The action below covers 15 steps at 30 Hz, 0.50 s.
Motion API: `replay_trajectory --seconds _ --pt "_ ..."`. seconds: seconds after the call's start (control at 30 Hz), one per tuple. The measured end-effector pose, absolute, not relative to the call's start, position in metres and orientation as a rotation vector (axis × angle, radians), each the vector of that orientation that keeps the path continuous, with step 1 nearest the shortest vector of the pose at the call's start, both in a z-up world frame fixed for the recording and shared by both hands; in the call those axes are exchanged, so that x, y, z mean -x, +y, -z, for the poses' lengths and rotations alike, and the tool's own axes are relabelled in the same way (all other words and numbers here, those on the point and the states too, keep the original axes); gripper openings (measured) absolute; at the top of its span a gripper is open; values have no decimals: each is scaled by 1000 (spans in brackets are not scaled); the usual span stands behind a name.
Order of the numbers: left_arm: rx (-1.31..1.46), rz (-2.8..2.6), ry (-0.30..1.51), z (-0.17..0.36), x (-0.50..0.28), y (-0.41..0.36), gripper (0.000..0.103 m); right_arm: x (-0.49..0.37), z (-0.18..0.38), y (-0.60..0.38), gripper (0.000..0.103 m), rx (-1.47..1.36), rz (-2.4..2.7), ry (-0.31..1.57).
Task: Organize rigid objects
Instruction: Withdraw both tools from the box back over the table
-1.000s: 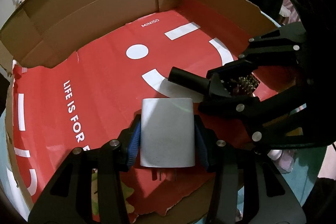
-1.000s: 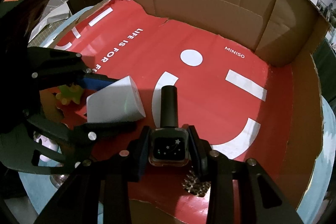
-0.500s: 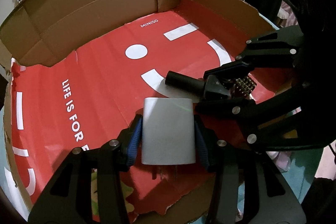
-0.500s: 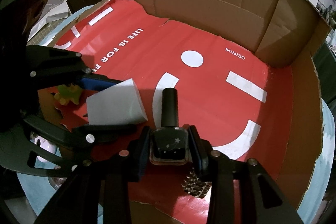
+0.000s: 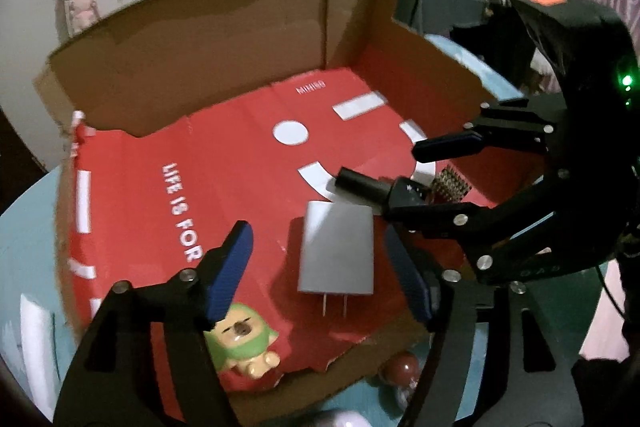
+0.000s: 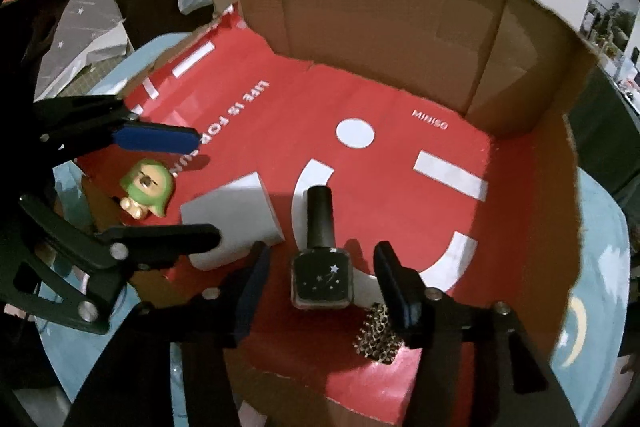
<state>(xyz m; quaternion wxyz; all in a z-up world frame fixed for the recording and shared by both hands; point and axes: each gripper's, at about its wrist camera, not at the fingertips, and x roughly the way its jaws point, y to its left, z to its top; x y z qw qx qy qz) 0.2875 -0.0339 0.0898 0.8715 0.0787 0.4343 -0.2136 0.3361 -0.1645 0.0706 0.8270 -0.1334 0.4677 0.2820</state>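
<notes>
A cardboard box [image 5: 224, 39] lined with red printed paper is seen from two gripper cameras. Two things have been laid on the red floor, side by side and near the front edge: a grey charger [image 5: 337, 251], flat with its prongs toward the camera, and a black nail polish bottle [image 6: 322, 263], lying with its cap pointed toward the back wall.

The left gripper [image 5: 320, 273] is opening — its blue pads stand clear on either side of the charger, nothing pressed. The right gripper [image 6: 323, 275] is opening too; the bottle lies between its fingers, untouched by either pad.

The step in hand appears to be release and withdrawal. It is best done by letting the jaws spread fully before any lift, then drawing each gripper straight back and up along its own line, so that no pad drags the charger or rolls the bottle. Care is needed — the right gripper's lower finger lies just beside the charger's far corner.

A green figurine [image 5: 244, 341] sits at the torn front edge; a studded piece [image 6: 378, 337] lies just beside the bottle.
</notes>
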Motion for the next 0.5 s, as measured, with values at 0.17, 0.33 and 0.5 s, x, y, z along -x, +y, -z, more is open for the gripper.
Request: replay_trajectory --seconds 0.17,0.33,0.5 --pt "-107 405 852 -110 -268 -19 74 -321 -94 -171 72 237 -569 931" --pt "-42 378 801 -126 -240 -8 77 -294 -123 -181 84 186 -542 840" --pt "-28 304 687 -144 -200 1 93 -257 -152 -191 95 143 -505 746"
